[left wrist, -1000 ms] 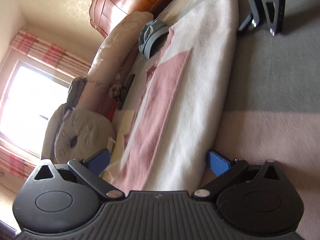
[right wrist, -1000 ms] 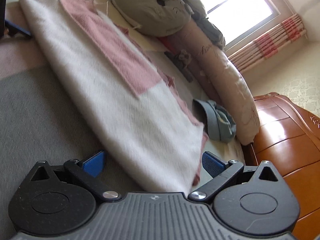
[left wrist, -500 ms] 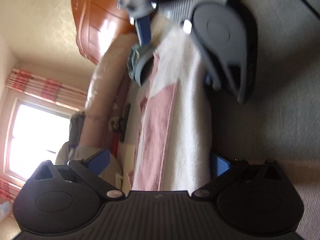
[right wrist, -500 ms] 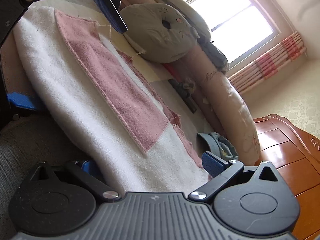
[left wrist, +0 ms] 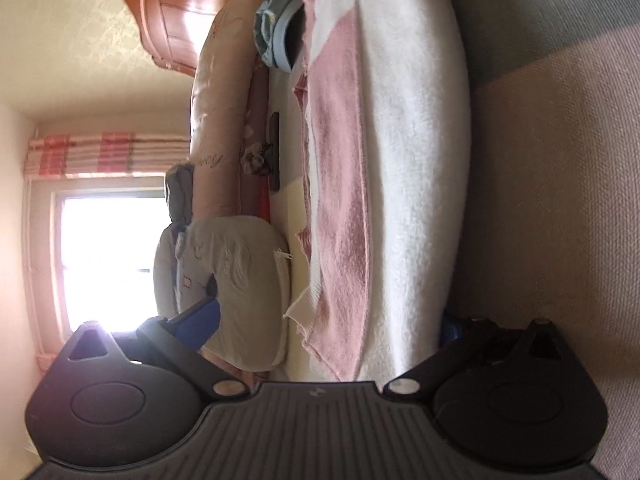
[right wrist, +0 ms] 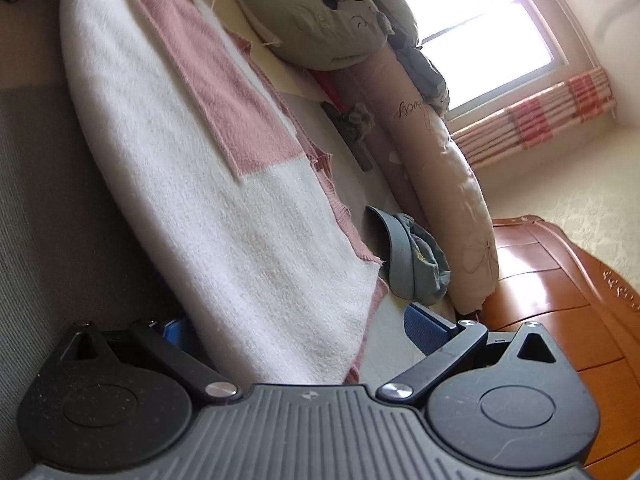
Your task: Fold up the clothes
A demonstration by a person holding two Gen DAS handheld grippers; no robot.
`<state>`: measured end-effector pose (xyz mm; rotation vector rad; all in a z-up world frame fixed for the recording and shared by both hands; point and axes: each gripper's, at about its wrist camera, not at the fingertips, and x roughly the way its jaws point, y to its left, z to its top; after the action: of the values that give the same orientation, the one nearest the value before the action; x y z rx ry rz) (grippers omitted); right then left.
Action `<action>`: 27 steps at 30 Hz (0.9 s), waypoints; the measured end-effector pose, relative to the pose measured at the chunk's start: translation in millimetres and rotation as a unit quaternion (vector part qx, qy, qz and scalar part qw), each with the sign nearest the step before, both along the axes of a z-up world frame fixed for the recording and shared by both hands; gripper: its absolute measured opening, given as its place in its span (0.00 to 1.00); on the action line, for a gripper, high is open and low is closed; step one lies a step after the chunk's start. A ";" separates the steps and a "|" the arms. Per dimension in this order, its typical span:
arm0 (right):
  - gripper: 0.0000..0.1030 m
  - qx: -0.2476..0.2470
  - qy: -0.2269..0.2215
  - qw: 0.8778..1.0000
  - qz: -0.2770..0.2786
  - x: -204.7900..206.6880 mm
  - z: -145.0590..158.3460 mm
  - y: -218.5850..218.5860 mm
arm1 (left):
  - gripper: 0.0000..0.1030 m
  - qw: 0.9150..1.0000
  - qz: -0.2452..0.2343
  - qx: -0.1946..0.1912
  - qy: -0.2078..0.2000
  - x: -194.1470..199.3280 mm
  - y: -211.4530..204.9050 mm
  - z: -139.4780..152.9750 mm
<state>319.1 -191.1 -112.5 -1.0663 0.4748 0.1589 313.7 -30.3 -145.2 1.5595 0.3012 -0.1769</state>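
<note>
A white knitted sweater (left wrist: pixel 408 160) with a pink panel (left wrist: pixel 340 160) lies folded into a long strip on the bed cover (left wrist: pixel 560 200). My left gripper (left wrist: pixel 326 324) is open at one end of the strip, with the cloth lying between its wide-spread blue fingertips. In the right wrist view the same sweater (right wrist: pixel 180 140) runs away from me. My right gripper (right wrist: pixel 300 328) is open astride its other end, one fingertip (right wrist: pixel 424 324) clear of the cloth, the other half hidden under the edge.
A blue-grey cap (right wrist: pixel 412 264) lies beside the sweater's end. A round grey cushion (right wrist: pixel 316 16) and a long pink bolster (right wrist: pixel 436 152) line the far side, with a wooden headboard (right wrist: pixel 560 300) beyond. A bright window (left wrist: pixel 108 260) glares.
Half a second ago the two grippers were close together over the sweater. They have since drawn apart to opposite ends, and the sweater lies longer and flatter between them.
</note>
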 end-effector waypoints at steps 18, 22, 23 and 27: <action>0.92 -0.122 0.004 0.988 0.094 2.3 -15.8 23.9 | 0.38 0.999 0.025 0.029 0.030 1.5 3.5 -20.2; 0.77 -0.132 0.011 0.986 0.100 -3.7 -21.2 27.9 | 0.05 0.998 0.033 0.030 0.032 -5.4 0.2 -31.7; 0.77 -0.128 0.010 0.987 0.099 -4.1 -21.0 27.0 | 0.05 0.999 0.035 0.027 0.029 -7.4 1.5 -32.0; 0.63 -0.126 0.015 0.987 0.100 -8.4 -24.3 27.5 | 0.05 0.998 0.038 0.021 0.034 -10.2 3.0 -31.4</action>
<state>310.7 -163.6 -136.8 -1.3626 0.4215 0.2986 303.5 -27.2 -176.6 1.5838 0.4189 -0.1646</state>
